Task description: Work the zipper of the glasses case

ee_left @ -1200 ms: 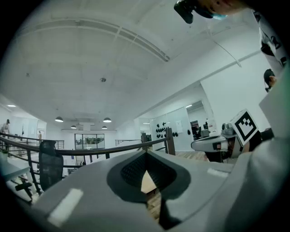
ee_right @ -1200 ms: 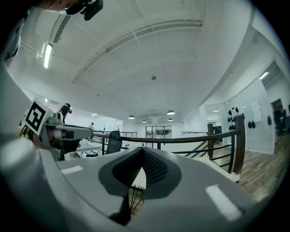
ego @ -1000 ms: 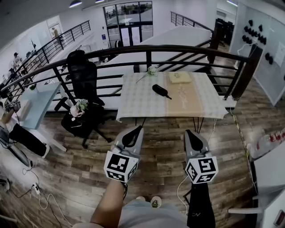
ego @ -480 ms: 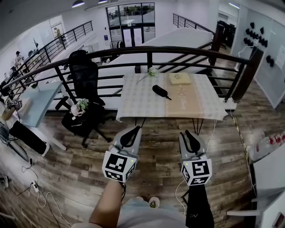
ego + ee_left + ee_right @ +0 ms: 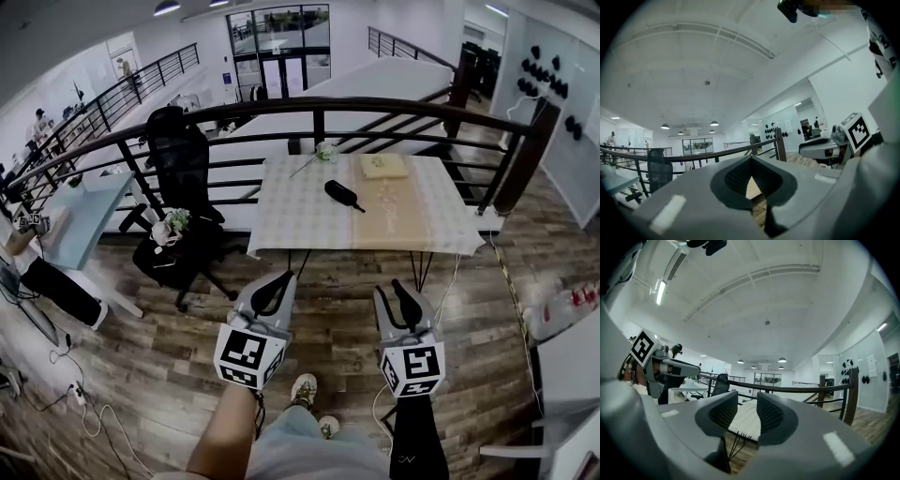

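The black glasses case (image 5: pixel 342 195) lies near the middle of a table with a checked cloth (image 5: pixel 300 220), far ahead in the head view. Both grippers hang in the air well short of the table, above the wooden floor. My left gripper (image 5: pixel 280 277) has its jaws touching at the tips with nothing between them; the left gripper view shows the same at the left gripper (image 5: pixel 750 159). A narrow empty gap shows between the pads of my right gripper (image 5: pixel 394 291), and the right gripper view confirms it at the right gripper (image 5: pixel 747 404). The case does not show in either gripper view.
On the table also lie a folded yellow cloth (image 5: pixel 384 165) and a flower (image 5: pixel 322 150). A dark railing (image 5: pixel 319 105) runs behind it. A black office chair (image 5: pixel 183 159) and a light blue desk (image 5: pixel 80 211) stand at the left. The person's shoe (image 5: pixel 302 389) is on the floor below.
The right gripper has shifted a little left and down. One shoe has stepped forward, and the table sits slightly lower in the view. The left gripper has barely moved.
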Motion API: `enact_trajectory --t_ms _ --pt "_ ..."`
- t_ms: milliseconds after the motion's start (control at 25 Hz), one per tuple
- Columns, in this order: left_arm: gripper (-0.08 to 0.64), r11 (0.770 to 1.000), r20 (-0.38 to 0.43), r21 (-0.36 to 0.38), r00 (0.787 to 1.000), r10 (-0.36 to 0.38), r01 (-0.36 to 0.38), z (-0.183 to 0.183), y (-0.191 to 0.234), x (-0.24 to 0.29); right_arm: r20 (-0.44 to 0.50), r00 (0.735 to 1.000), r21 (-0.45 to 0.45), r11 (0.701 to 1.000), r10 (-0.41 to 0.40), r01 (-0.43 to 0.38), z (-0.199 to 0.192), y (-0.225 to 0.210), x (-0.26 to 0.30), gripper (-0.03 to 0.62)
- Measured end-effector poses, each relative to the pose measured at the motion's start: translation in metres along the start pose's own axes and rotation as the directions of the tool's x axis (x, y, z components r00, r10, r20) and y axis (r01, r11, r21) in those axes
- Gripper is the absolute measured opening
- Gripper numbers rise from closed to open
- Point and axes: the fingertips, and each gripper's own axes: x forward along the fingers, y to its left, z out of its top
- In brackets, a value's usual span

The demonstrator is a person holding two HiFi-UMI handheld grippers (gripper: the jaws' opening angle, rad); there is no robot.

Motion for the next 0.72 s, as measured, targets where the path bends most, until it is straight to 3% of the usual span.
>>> enact_trajectory --t_ms 320,720 --pt "0.000 0.999 0.003 0.003 0.999 -0.034 0.034 -0.016 0.026 0.058 -0.007 0.999 0.009 0.999 -0.032 0.032 -0.019 -0.025 0.047 0.172" --pt "0.000 0.995 -0.009 0.002 0.995 -0.100 0.100 -0.024 0.094 0.173 -0.051 0.996 -0.002 0.997 -0.071 0.071 -0.025 -0.066 0.159 0.175"
